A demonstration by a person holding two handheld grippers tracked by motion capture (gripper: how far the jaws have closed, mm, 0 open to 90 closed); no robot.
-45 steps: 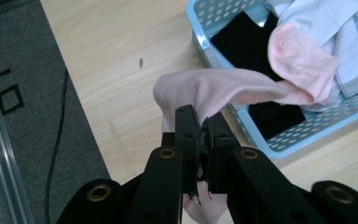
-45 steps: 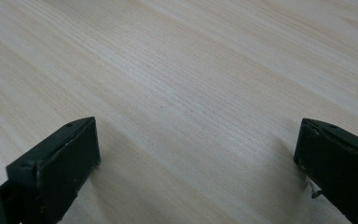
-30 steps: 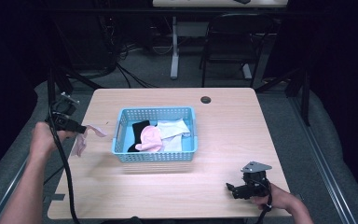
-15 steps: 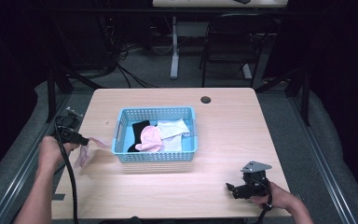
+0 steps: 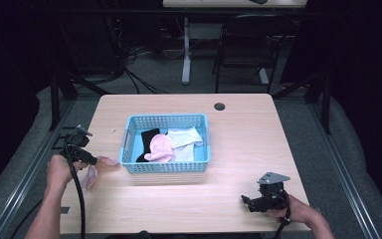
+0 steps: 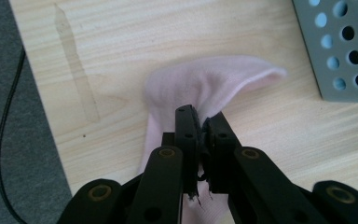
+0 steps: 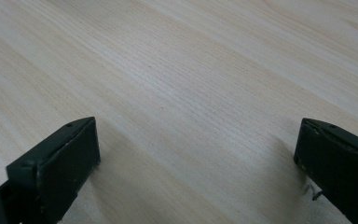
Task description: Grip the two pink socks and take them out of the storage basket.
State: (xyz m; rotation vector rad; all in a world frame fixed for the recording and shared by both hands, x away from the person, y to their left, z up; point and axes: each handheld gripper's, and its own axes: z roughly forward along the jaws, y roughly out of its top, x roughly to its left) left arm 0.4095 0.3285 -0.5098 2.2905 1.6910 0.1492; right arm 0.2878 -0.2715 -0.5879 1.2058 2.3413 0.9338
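Unlabelled wooden table (image 5: 189,199), pink sock (image 6: 205,86)

Pale wood-grain worktop (image 5: 229,199) with a smooth matt finish, soft pink knitted cloth sock (image 6: 205,86), light blue perforated plastic basket (image 5: 165,167) holding pink, white and black cloth, matt black hard plastic left hand-held gripper (image 6: 201,128), grey rough carpet floor (image 6: 9,93)

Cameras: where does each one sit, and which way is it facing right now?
High view: above the person's side, looking forward and down at the table and basket; both forearms and grippers show.
Left gripper view: on the left gripper, looking down at the pink sock it pinches.
Right gripper view: on the right gripper, looking low across bare tabletop.
High and left gripper views share the sock and basket.
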